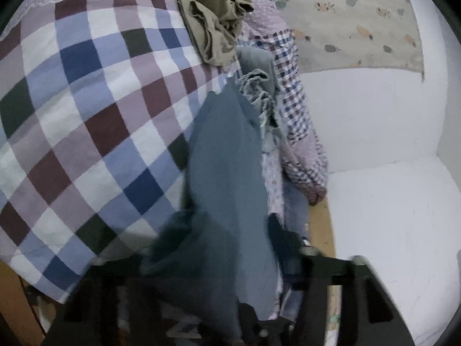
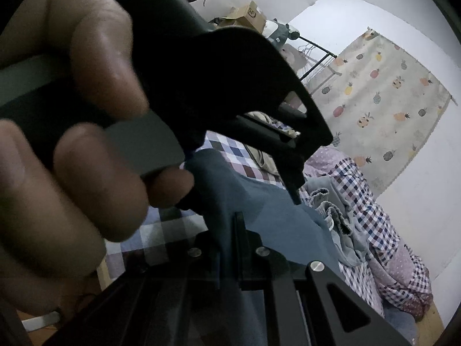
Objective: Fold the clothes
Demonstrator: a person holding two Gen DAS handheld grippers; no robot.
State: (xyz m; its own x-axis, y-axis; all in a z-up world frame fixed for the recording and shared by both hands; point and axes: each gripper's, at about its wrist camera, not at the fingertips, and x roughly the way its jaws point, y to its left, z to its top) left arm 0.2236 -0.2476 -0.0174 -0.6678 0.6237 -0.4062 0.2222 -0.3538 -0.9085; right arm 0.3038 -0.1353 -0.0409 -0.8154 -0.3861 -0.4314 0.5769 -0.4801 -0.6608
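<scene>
A blue-grey garment (image 1: pixel 227 158) runs up from between my left gripper's (image 1: pixel 230 262) dark fingers across the checked bedspread (image 1: pixel 86 101). It covers the fingertips in the left wrist view. Seen from the right wrist, a hand (image 2: pixel 72 144) holds the left gripper (image 2: pixel 295 193), whose narrow tip pinches a raised fold of the same garment (image 2: pixel 259 201). My right gripper (image 2: pixel 230 239) is at the bottom of that view, its thin jaws shut on the garment's near edge, with cloth lying over the right finger (image 2: pixel 276 259).
An olive garment (image 1: pixel 213 20) lies bunched at the far end of the bed. A grey ruffled piece (image 2: pixel 331 213) and a small-check and pink dotted quilt (image 2: pixel 374 230) are heaped along the wall side. A pineapple-print cloth (image 2: pixel 389 101) hangs on the white wall.
</scene>
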